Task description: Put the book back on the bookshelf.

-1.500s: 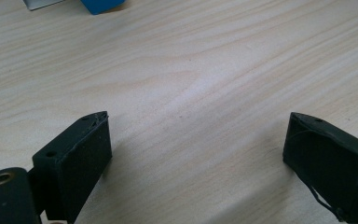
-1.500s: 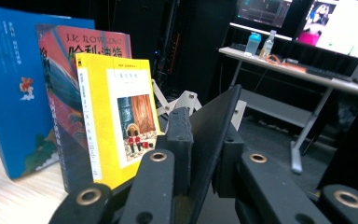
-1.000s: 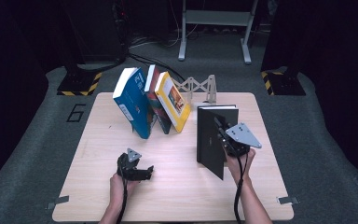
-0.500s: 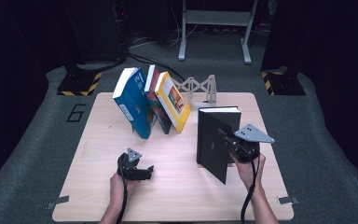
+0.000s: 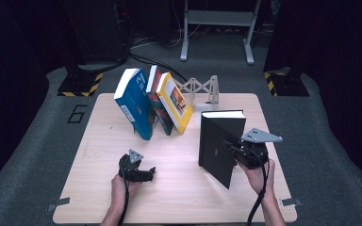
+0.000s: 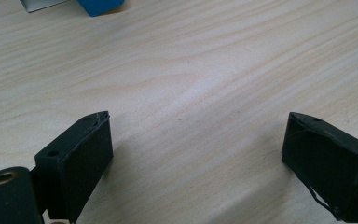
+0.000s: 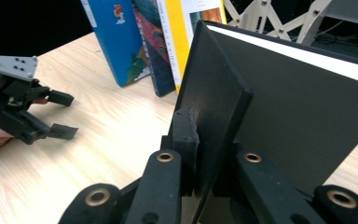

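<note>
A black hardcover book [image 5: 219, 141] stands upright on the wooden table [image 5: 179, 202], right of centre. My right gripper [image 5: 231, 147] is shut on the edge of its cover, and its jaws have just been closing tighter on it. In the right gripper view the black book [image 7: 298, 107] rises between the jaws of the right gripper [image 7: 200, 140], with the white page edge on top. My left gripper [image 5: 150, 173] rests low over the table at front left, open with nothing between its fingers. In its own view the left gripper [image 6: 196, 154] frames bare wood.
A blue book [image 5: 134, 103], a dark red book [image 5: 155, 101] and a yellow book [image 5: 175, 101] lean together at the back of the table. A pale folding stand [image 5: 202, 89] stands behind them. Dark floor surrounds the table.
My right hand has shifted a little to the right with the black book in its grip. The left hand and gripper have stayed put.
</note>
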